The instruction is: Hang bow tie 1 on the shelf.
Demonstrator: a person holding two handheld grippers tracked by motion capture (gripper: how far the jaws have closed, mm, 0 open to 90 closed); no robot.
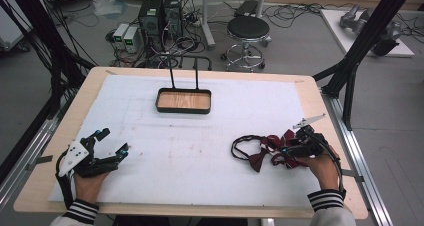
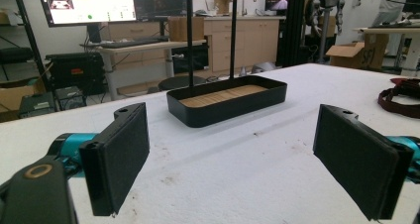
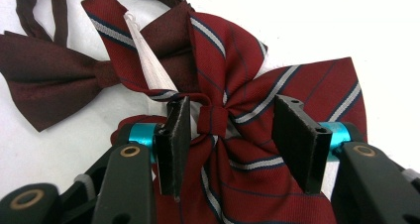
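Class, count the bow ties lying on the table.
2: a striped red bow tie between the right gripper's jaws, and a plain dark red bow tie beside it. Overlapping fabric may hide another.

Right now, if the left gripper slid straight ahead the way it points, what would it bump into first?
Probably the black tray with the wooden floor. The left gripper has open jaws aimed at it across bare white table cover; nothing lies between, though depth is uncertain.

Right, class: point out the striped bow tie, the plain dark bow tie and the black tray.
striped bow tie (image 3: 213,119), right gripper view, on its centre knot
plain dark bow tie (image 3: 47,83), right gripper view, on its left wing
black tray (image 1: 183,109), high view, on its near rim
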